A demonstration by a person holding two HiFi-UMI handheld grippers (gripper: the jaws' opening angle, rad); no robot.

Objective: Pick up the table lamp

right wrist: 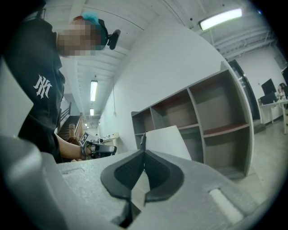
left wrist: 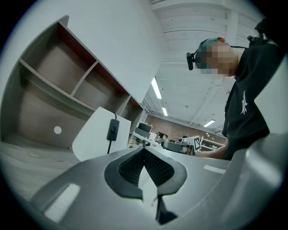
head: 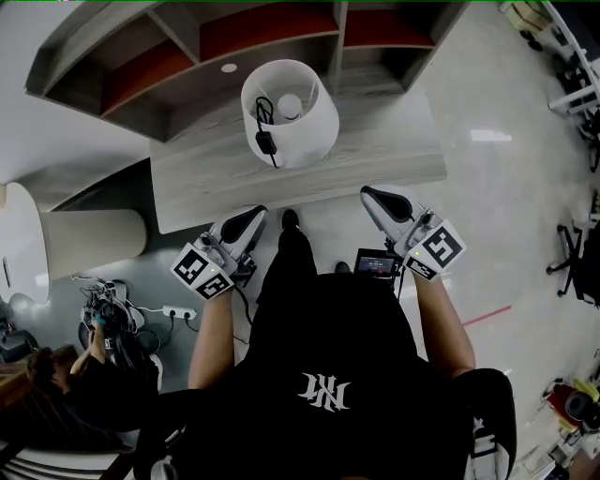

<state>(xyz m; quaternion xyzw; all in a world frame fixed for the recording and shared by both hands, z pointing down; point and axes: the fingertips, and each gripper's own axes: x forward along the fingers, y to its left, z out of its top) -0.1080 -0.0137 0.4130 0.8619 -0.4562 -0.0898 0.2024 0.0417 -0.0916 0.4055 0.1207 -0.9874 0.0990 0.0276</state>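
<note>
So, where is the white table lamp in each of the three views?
Head view: table lamp upper centre, on the desk.
Left gripper view: table lamp left of centre, above the jaws.
Right gripper view: table lamp at centre, above the jaws.
Shared landmark: the shelf unit behind it.

Table lamp (head: 305, 141) shade smooth matt white, desk (head: 375, 159) pale matt wood grain; floor (head: 497, 187) glossy, fingers (left wrist: 130, 168) black, ribbed

The left forearm (head: 212, 336) and right forearm (head: 441, 323) reach forward on either side of the torso. The left gripper (head: 255, 214) and right gripper (head: 370, 195) point level, side by side but apart, each empty with its fingers (left wrist: 132, 169) closed tip to tip.
</note>
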